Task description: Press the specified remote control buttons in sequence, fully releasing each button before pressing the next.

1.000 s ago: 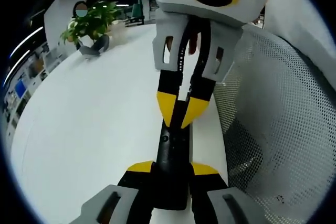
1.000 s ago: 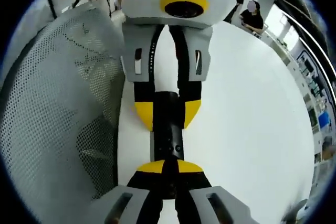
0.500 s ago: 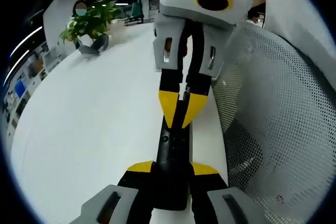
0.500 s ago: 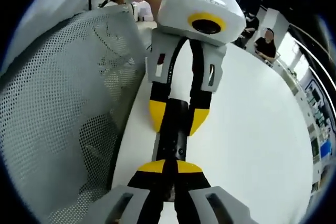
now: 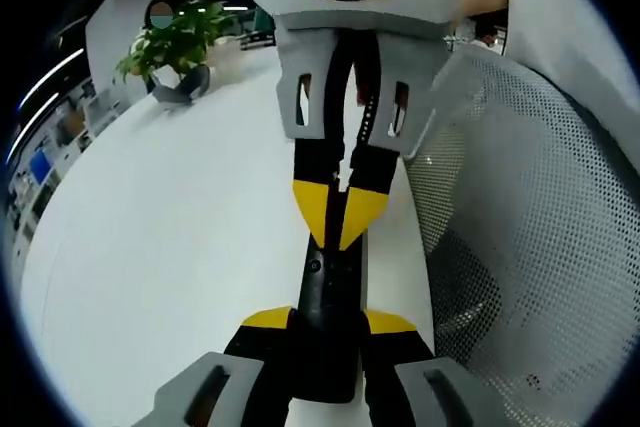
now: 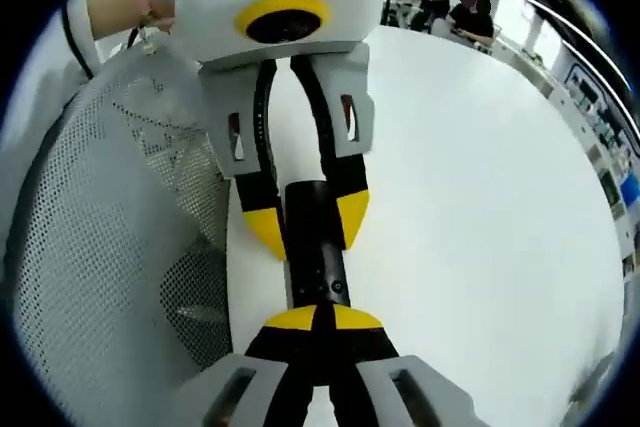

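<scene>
My left tool point(image 5: 325, 319) clamps the slim, rigid, light remote point(image 5: 330, 292) by its long edges; my right tool point(image 5: 335, 215), tips shut and empty, presses a button; the glossy shell may slip on the table point(image 5: 170, 237)

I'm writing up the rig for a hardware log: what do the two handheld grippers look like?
Both look alike. The left gripper has black jaws capped with yellow tips on light grey slotted mounts. The right gripper shows the same yellow-tipped black jaws below a grey slotted frame, topped by a pale grey housing with a yellow-ringed black oval. A light sleeve shows beside it.
</scene>
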{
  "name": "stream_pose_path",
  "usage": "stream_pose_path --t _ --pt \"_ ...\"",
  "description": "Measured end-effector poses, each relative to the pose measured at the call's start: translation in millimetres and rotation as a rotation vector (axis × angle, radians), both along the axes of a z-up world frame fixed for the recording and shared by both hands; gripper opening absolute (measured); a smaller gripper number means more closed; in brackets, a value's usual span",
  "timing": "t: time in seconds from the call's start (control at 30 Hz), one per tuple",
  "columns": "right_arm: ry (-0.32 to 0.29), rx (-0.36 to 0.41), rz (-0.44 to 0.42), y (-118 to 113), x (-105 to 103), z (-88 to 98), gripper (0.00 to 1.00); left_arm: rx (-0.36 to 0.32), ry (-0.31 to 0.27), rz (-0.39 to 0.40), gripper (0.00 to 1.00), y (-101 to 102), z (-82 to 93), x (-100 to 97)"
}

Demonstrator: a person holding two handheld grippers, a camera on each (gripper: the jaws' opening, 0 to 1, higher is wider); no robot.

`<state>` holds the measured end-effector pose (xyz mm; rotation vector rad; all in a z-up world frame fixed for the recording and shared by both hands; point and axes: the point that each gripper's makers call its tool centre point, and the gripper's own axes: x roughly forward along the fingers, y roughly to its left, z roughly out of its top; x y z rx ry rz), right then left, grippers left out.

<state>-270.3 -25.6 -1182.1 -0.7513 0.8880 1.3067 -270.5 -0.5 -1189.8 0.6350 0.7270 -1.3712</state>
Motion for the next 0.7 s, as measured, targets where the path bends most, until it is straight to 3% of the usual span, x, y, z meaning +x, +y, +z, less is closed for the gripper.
stream_pose_path --t 0.17,0.47,0.7 --pt "-0.117 0.072 0.058 0.1 -1.9 1.7 0.0 -0.004 -0.001 0.007 0.25 -0.1 0.1 -0.1" --pt "-0.115 0.095 0.053 2.0 -3.2 7.6 0.0 0.0 -0.002 0.013 0.25 -0.5 -0.3 -0.3" --pt "-0.11 0.056 0.095 1.0 -3.2 2.2 0.0 0.004 0.0 0.006 0.25 -0.4 -0.5 -0.2"
